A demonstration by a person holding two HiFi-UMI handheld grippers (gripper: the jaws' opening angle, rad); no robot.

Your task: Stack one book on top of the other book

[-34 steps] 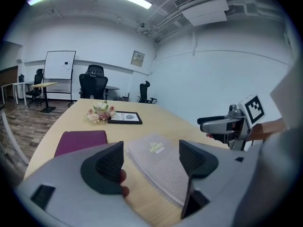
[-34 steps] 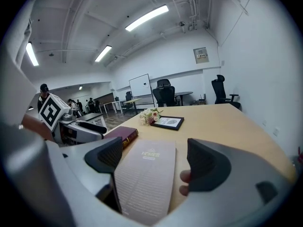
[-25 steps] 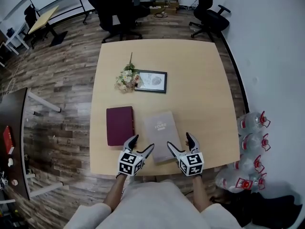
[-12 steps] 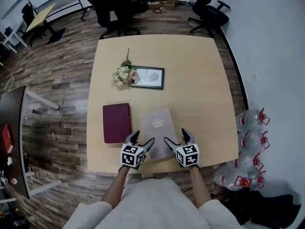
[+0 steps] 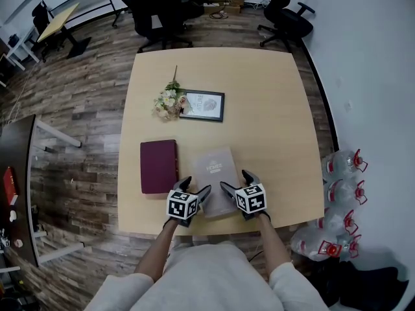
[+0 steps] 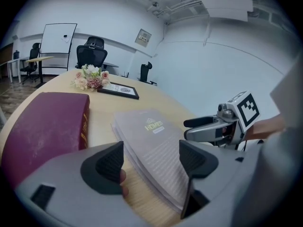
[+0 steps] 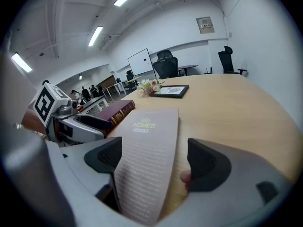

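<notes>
Person at the near edge of the table [image 5: 272, 122], a gripper in each hand, both low at the grey book [image 5: 216, 170]

- Left gripper [image 5: 196, 186]: jaws spread wide, nothing clamped; the grey book's near left corner sits in the gap
- Right gripper [image 5: 235, 180]: jaws likewise apart, straddling the near right part of the same book, not closed on it
- Grey book lies flat; long axis runs away from the person, slightly skewed. The two grippers flank its near short edge, pointing inward toward each other
- Maroon book [image 5: 159, 166] flat on the table just left of the grey one, roughly parallel, a strip of bare wood between them. Left gripper is the nearer hand to it
- Judgement: grey book is the one to be lifted; its carry goes leftward, across the strip, onto the maroon cover. Neither book raised yet
- Farther up the table, well apart: picture frame [image 5: 204, 105] and flowers [image 5: 168, 102], out of the path
</notes>
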